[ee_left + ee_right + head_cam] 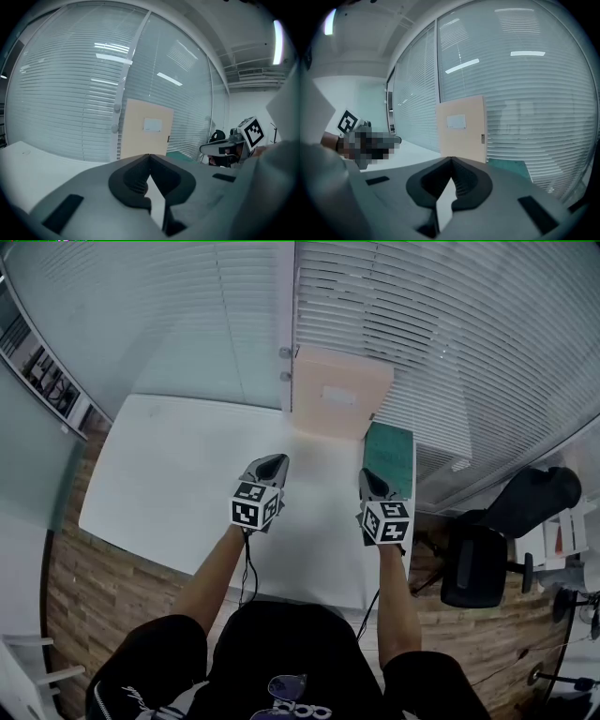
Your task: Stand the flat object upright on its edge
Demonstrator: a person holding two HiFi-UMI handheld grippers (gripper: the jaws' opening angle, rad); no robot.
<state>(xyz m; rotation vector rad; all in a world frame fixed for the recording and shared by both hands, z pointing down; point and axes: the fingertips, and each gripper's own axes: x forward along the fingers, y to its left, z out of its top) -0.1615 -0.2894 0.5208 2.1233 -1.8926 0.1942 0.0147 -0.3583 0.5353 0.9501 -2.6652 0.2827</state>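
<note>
left gripper (150, 157) and right gripper (451, 160) fingers pressed together, beige board (340, 395) upright, green pad (389, 454) partly hidden

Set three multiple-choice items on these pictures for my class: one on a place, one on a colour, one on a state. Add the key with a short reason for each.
1. Where is the beige board?
A) upright against the blinds, at the table's far edge
B) lying flat at its near edge
C) hanging from the ceiling

2. What colour is the flat pad beside the right hand-held gripper?
A) red
B) green
C) yellow

3. How do the jaws of the left hand-held gripper stand?
A) wide apart
B) clamped on the board
C) together, empty

Key: 1 A, both gripper views show it standing against the blinds. 2 B, the head view shows it green. 3 C, its own view shows the jaws meeting with nothing between.
</note>
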